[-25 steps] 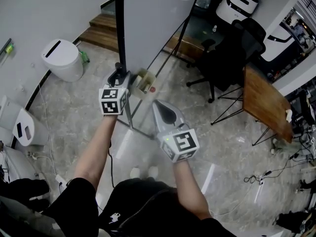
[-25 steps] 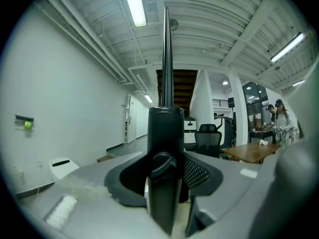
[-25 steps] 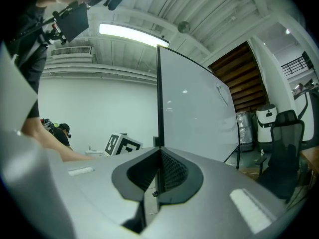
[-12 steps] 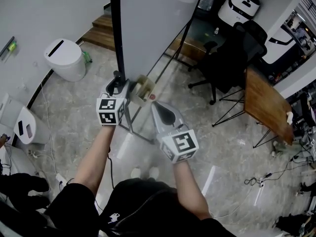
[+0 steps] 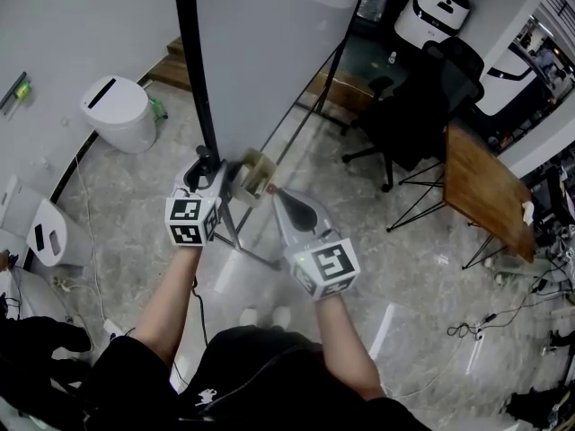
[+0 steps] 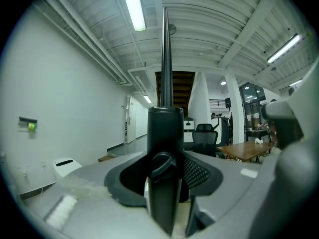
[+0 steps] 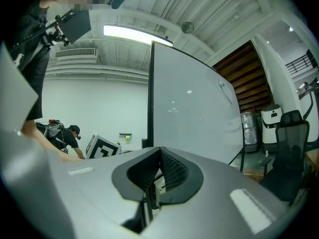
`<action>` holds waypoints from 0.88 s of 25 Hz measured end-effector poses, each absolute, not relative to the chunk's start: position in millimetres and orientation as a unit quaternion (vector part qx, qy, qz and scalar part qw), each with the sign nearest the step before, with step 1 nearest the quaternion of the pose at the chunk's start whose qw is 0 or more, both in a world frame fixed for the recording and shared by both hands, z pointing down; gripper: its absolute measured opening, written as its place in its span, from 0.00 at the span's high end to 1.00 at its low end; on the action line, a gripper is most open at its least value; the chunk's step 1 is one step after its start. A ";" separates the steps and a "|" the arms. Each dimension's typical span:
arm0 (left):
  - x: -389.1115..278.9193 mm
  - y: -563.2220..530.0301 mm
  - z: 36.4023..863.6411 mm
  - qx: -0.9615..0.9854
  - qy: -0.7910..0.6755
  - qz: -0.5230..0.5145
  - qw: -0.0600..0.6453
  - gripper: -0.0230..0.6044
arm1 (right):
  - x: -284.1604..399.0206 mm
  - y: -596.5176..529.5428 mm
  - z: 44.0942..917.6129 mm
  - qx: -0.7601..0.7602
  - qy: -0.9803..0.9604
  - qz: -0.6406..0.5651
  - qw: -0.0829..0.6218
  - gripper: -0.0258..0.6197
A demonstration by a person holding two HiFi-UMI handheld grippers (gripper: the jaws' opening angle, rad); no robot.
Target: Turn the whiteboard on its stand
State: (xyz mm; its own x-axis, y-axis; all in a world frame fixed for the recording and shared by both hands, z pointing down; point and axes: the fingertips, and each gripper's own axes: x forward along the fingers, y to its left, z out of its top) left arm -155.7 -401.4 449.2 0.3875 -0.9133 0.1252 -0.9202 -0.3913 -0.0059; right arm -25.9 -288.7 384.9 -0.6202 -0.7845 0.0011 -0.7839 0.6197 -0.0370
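The whiteboard stands tall on its stand, with its white face toward the right and a black edge bar at its left side. My left gripper is shut on that bar low down; in the left gripper view the black bar with a round knob fills the space between the jaws. My right gripper hangs just right of the small tray at the board's lower edge, shut and holding nothing. The right gripper view looks along the board's face.
The stand's thin metal legs spread over the floor by my feet. A white bin stands at the left, wooden steps behind it. A black office chair and a wooden table are to the right. Cables lie on the floor.
The board's black edge has swung to the left in the head view, and my left gripper has gone left and nearer with it. The right gripper has hardly moved.
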 end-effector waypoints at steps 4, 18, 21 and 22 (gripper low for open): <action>-153.7 -401.3 446.4 0.832 -0.551 0.051 0.026 0.65 | -19.1 -287.9 387.4 -0.436 0.900 -0.017 0.007 0.95; -149.0 -394.2 447.2 0.831 -0.552 0.071 0.013 0.56 | -8.7 -272.1 377.2 -0.425 0.905 -0.015 0.023 0.95; -151.8 -384.7 442.6 0.828 -0.556 0.070 0.009 0.55 | -4.0 -267.5 378.1 -0.426 0.904 -0.018 0.028 0.95; -153.0 -381.1 439.8 0.827 -0.557 0.068 0.007 0.55 | -2.1 -266.0 378.4 -0.427 0.903 -0.019 0.030 0.95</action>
